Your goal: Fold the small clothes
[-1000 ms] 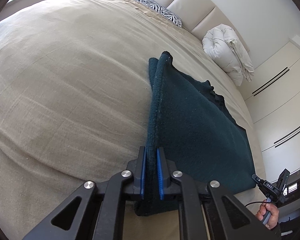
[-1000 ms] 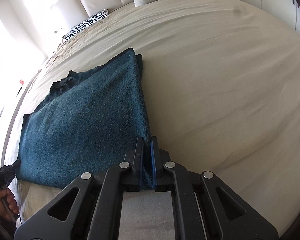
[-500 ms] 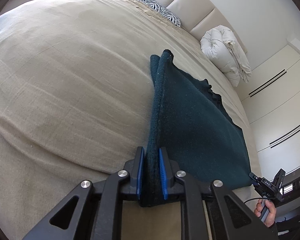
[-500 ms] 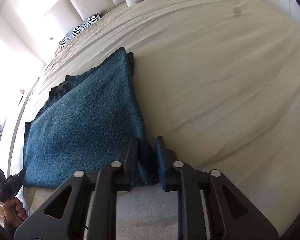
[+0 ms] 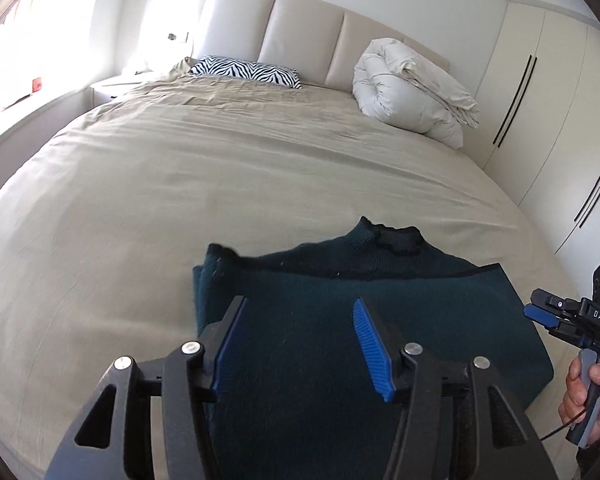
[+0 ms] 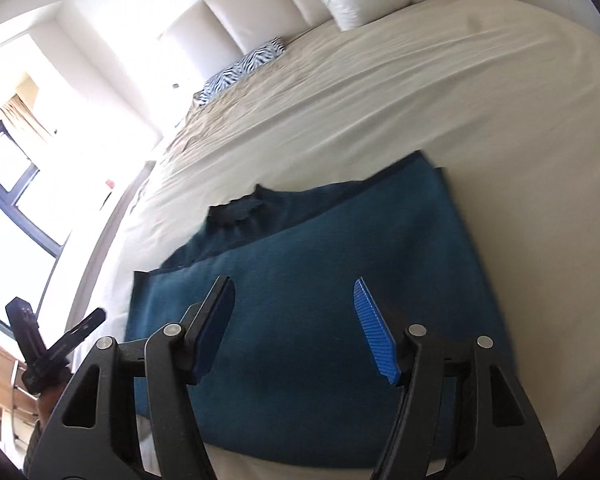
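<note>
Now the dark teal knitted sweater point(image 5: 380, 304) lies flat on the near part of the beige bedsheet point(image 5: 180, 184), its lower half folded up over the body so that the hem edge stops just short of the dark ribbed collar point(image 5: 398, 240) at the far side. Both tools have let go: the left gripper point(image 5: 296, 344) has just been opening, its blue ribbed pads point(image 5: 370, 348) stand apart above the cloth with nothing pinched between them, and the right gripper point(image 6: 296, 328) has likewise just been opening and hangs released over the right part of the folded panel. That suits a fold laid down, I judge, since the cloth needs to rest under its own weight before another fold. In the left wrist view the right gripper shows at the right edge, held by a hand point(image 5: 588, 392). Far off, a zebra-striped pillow point(image 5: 246, 72) and a rolled white duvet point(image 5: 412, 88) sit against the padded cream headboard point(image 5: 300, 36), well apart from the work, leaving the near sheet free for folding.
</note>
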